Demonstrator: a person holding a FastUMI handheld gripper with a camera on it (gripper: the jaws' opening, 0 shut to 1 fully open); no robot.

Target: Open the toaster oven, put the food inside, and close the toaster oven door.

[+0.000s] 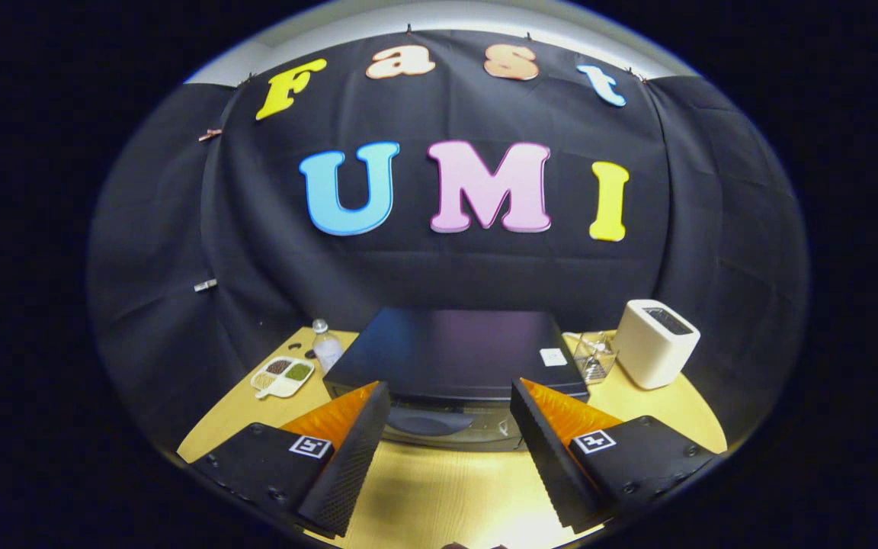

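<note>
Black and boxy, the metal toaster oven (458, 354) sits in the middle of the pale wooden bench (439, 496), back by the far edge, just ahead of the tongs (447, 450). The tongs are wide apart and hold nothing. The oven's door looks shut, with its curved dark window facing the tongs. That fits an oven waiting to be opened, or one closed again with food inside; I cannot see inside. A small white tray with four cups of food bits (283, 375) lies near the far left corner, next to a clear plastic bottle (326, 345). A white slot toaster (656, 343) and a clear glass box (594, 356) stand by the far right corner. Any reach for the door should go slowly and straight to its top edge.
</note>
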